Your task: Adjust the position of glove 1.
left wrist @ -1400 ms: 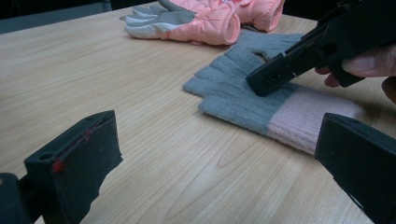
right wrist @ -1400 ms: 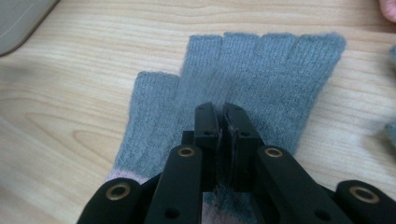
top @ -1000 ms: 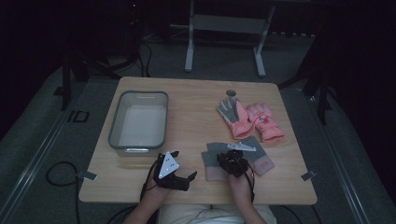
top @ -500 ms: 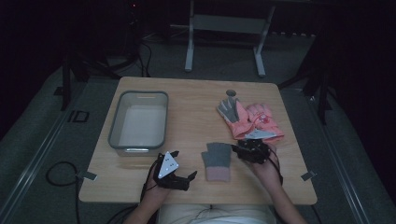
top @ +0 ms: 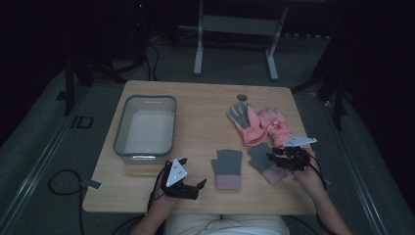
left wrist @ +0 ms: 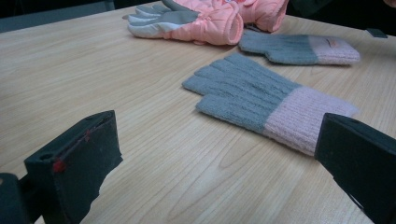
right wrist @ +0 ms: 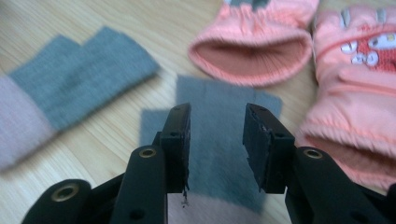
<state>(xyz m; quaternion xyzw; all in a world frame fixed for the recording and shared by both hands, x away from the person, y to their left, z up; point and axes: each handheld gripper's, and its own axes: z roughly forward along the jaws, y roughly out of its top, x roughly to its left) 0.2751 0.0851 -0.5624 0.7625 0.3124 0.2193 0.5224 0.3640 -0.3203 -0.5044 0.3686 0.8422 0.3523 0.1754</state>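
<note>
Two grey knit gloves with pink cuffs lie flat near the table's front edge. One grey glove (top: 227, 168) (left wrist: 252, 98) (right wrist: 79, 79) lies just right of my left gripper (top: 188, 188) (left wrist: 217, 135), which stands wide open on bare wood. The other grey glove (top: 258, 155) (left wrist: 294, 46) (right wrist: 224, 93) lies under my right gripper (top: 272, 159) (right wrist: 217, 144). Its jaws hover apart above the cloth with nothing between them. Two pink ski gloves (top: 247, 122) (left wrist: 201, 21) (right wrist: 252, 46) lie behind, side by side.
A clear plastic bin (top: 146, 100) stands at the table's left, behind my left gripper. A small round hole (top: 242, 97) sits near the back edge of the wooden table (top: 205, 112). Dark floor and a metal stand lie beyond.
My right gripper moved right from the front centre, taking one grey glove off beside the other. That glove now lies flat and the jaws stand apart. The left gripper stayed put.
</note>
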